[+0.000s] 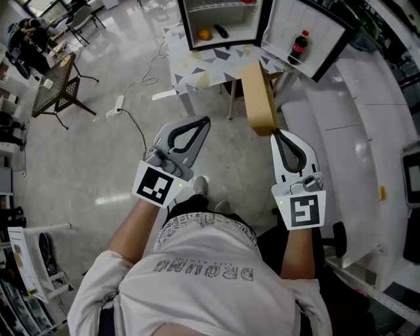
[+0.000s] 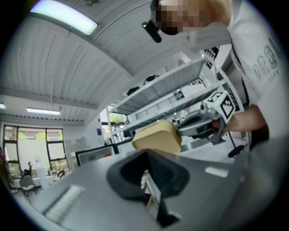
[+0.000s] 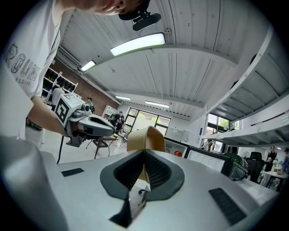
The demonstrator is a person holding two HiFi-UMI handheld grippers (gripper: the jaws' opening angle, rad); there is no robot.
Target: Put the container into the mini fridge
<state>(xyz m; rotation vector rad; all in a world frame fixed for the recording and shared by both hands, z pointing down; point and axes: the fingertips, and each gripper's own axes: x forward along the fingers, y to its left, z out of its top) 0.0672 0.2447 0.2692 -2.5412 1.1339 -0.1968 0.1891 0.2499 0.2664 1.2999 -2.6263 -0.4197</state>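
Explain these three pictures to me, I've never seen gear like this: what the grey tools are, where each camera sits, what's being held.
No robot here: a person holds a two-jaw gripper in each hand. The downward picture comes from a camera on the person's head; the other two come from cameras riding on each gripper, looking along its jaws. The right gripper has its jaws shut on a tan container. The left gripper is shut on nothing. Ahead, the mini fridge stands open on a patterned table.
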